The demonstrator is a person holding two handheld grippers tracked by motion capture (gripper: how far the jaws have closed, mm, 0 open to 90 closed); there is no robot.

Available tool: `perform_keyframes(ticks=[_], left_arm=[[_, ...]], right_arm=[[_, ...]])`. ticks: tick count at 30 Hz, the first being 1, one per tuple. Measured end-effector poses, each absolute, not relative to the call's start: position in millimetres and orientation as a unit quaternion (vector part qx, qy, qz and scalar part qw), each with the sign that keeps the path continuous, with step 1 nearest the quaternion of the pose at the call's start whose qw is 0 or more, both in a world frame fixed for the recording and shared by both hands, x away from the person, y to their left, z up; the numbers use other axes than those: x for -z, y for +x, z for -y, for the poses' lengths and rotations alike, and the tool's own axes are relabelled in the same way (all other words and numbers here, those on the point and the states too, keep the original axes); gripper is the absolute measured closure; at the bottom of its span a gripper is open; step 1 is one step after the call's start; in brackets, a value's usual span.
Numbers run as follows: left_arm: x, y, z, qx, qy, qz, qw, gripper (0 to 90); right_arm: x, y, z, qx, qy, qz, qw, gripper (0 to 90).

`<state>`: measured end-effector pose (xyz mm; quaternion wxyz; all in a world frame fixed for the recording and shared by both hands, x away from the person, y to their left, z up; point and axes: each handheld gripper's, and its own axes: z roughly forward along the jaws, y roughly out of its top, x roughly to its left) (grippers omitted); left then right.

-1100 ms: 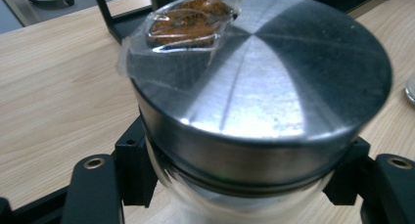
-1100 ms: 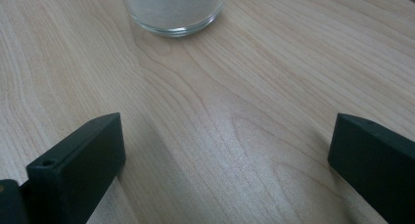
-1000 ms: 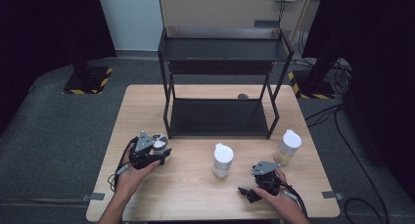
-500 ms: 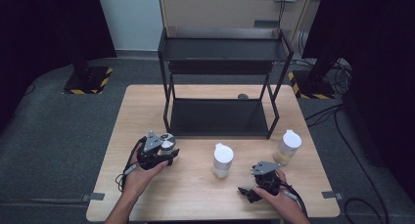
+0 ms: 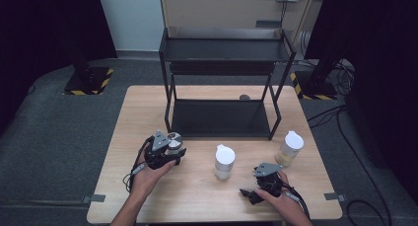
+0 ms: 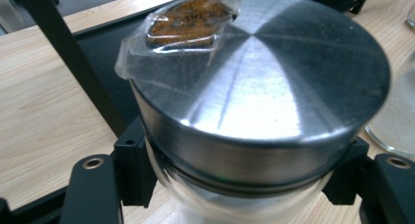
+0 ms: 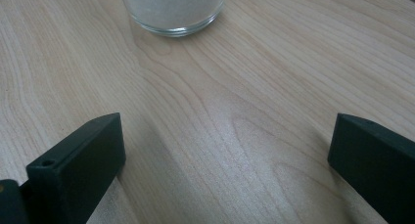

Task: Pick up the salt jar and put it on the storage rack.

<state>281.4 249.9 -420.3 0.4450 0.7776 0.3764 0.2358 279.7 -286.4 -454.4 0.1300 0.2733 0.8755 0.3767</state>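
Note:
My left gripper (image 5: 170, 149) is shut on a glass jar with a brushed-metal lid (image 5: 173, 138), held just in front of the black rack's (image 5: 224, 53) lower shelf. In the left gripper view the lid (image 6: 274, 82) looms close, with a brown sample taped on top (image 6: 188, 18), and my gripper (image 6: 240, 185) has a black jaw clamped against each side of the jar just under the lid. My right gripper (image 5: 249, 194) rests open on the table near the front edge. In the right gripper view its jaws (image 7: 225, 155) stand wide apart over bare wood.
A white-filled jar with a white cap (image 5: 225, 161) stands mid-table; its glass base (image 7: 171, 9) lies ahead of my right gripper. A jar with pale contents (image 5: 290, 148) stands at the right. A small dark object (image 5: 244, 97) lies behind the rack. The wooden table (image 5: 138, 112) shows bare at the left.
My left gripper has carried the metal-lidded jar a little to the right and toward the rack. The right gripper has stayed put.

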Motion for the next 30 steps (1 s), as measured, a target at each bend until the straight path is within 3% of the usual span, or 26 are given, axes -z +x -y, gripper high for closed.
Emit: perform_keyframes(ticks=[30], left_arm=[[420,308,-223,-0.231,0.779,-0.383,0.439,29.9]], right_arm=[[454,280,287,-0.377,0.271,-0.876,0.129,0.9]])
